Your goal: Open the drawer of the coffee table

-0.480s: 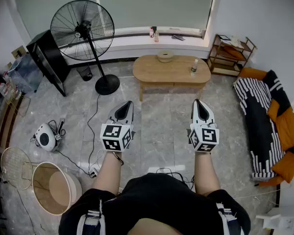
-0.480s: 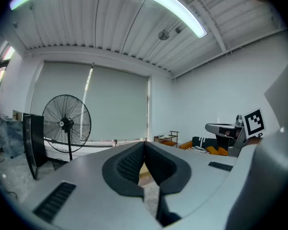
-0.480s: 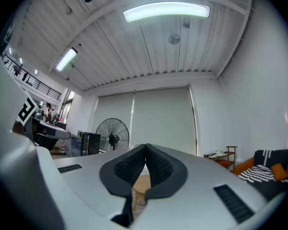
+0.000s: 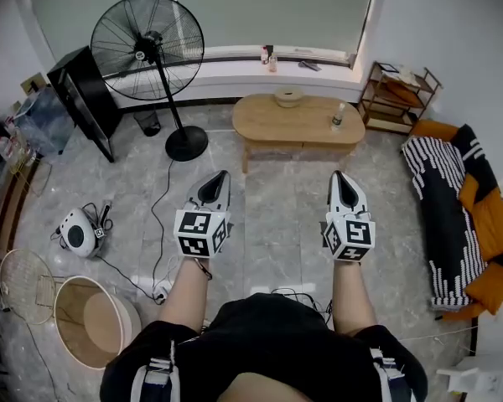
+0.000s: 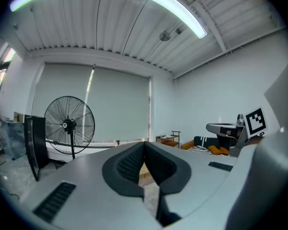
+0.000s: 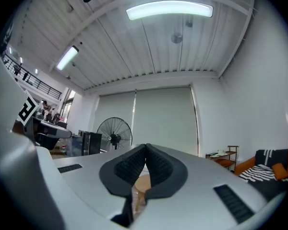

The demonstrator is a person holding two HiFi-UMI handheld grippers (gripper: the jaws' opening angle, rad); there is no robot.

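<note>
The oval wooden coffee table [image 4: 298,121] stands across the room under the window, with a bowl [image 4: 288,96] and a small bottle [image 4: 338,117] on top; its drawer front is too small to make out. My left gripper [image 4: 220,176] and right gripper [image 4: 337,175] are held level side by side over the marble floor, well short of the table. Both are shut with nothing between the pads. In the left gripper view [image 5: 144,143] and the right gripper view [image 6: 146,147] the black pads meet at the tips, and a sliver of the table [image 6: 140,185] shows below them.
A black pedestal fan [image 4: 148,38] stands left of the table, its cable running over the floor. A small wooden shelf [image 4: 398,95] is at the right wall, above a sofa with a striped blanket [image 4: 453,212]. A round basket [image 4: 92,321] and a white appliance [image 4: 80,233] sit at the lower left.
The room has slid slightly right and down in the head view, so the table sits a touch nearer. Both grippers keep their places and stay shut.
</note>
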